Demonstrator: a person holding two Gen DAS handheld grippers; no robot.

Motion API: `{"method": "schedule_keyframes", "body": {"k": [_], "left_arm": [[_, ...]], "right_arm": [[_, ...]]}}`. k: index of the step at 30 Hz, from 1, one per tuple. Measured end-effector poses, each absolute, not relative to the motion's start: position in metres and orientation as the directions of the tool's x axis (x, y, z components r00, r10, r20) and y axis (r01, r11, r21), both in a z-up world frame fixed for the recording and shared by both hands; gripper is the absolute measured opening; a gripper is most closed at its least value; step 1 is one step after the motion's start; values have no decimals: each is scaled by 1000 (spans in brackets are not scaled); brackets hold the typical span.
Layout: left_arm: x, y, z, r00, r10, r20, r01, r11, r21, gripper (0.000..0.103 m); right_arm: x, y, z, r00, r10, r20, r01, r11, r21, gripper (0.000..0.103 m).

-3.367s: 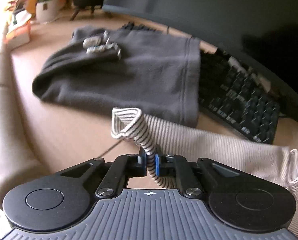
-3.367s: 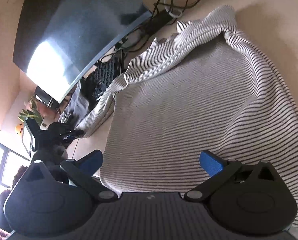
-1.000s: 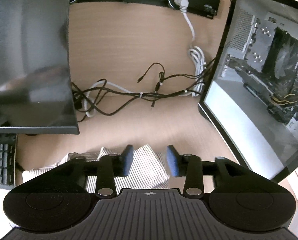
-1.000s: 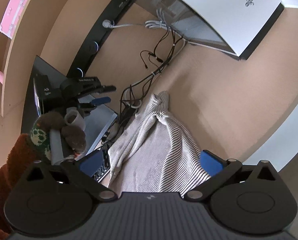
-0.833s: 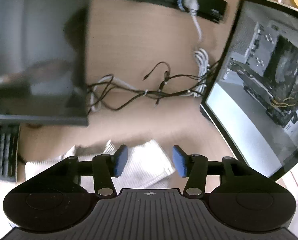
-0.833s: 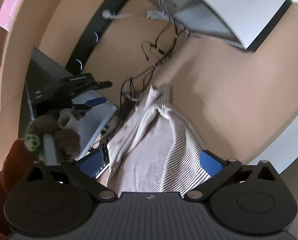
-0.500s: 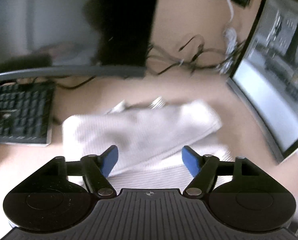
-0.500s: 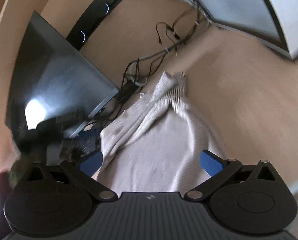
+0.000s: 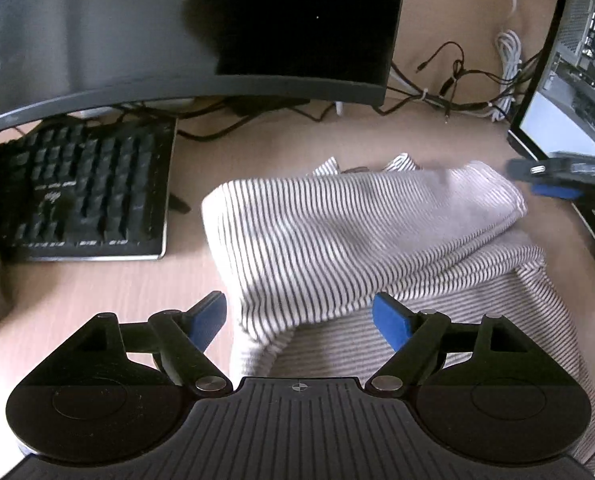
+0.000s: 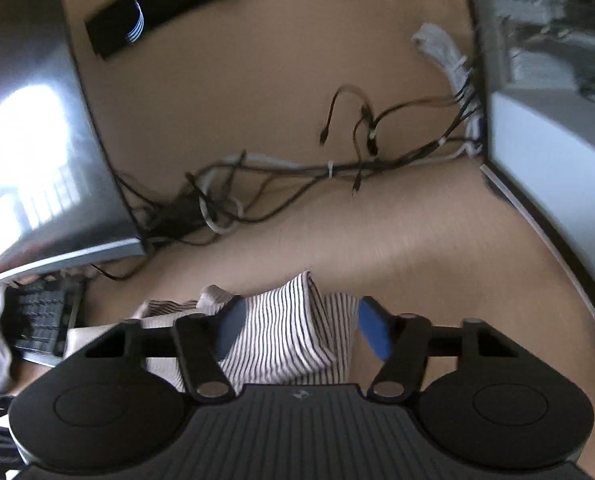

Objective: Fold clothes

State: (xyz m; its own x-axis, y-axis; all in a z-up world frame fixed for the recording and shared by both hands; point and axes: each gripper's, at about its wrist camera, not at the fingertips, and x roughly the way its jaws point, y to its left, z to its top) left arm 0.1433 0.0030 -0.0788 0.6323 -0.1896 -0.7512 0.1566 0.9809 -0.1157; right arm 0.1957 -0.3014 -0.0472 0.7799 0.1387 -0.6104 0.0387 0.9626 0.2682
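Note:
A white garment with thin black stripes (image 9: 337,240) lies on the tan desk, with one part folded over the rest. My left gripper (image 9: 299,318) is open and empty, its blue pads spread on either side of the folded edge nearest me. My right gripper (image 10: 299,330) is open, its blue pads on either side of a raised fold of the same striped cloth (image 10: 285,328) without closing on it. It also shows in the left wrist view (image 9: 561,184) at the far right corner of the fold.
A black keyboard (image 9: 77,192) lies left of the garment under a curved dark monitor (image 9: 177,28). A tangle of cables (image 10: 281,176) lies behind on the desk. A second screen (image 9: 569,120) stands at the right.
The left gripper let go of the striped cloth, opened wide and pulled back toward me. The right gripper swung over to the far corner of the fold and narrowed slightly.

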Motion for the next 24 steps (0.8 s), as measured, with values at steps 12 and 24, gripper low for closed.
{"method": "schedule_keyframes", "body": {"k": [12, 24], "left_arm": [[151, 17, -61, 640, -223, -736, 150, 975, -165, 93], [175, -21, -84, 552, -286, -783, 236, 955, -182, 79]], "right_arm": [[183, -296, -28, 794, 192, -578, 5, 947, 321, 16], [170, -306, -56, 772, 74, -631, 123, 957, 263, 28]]}}
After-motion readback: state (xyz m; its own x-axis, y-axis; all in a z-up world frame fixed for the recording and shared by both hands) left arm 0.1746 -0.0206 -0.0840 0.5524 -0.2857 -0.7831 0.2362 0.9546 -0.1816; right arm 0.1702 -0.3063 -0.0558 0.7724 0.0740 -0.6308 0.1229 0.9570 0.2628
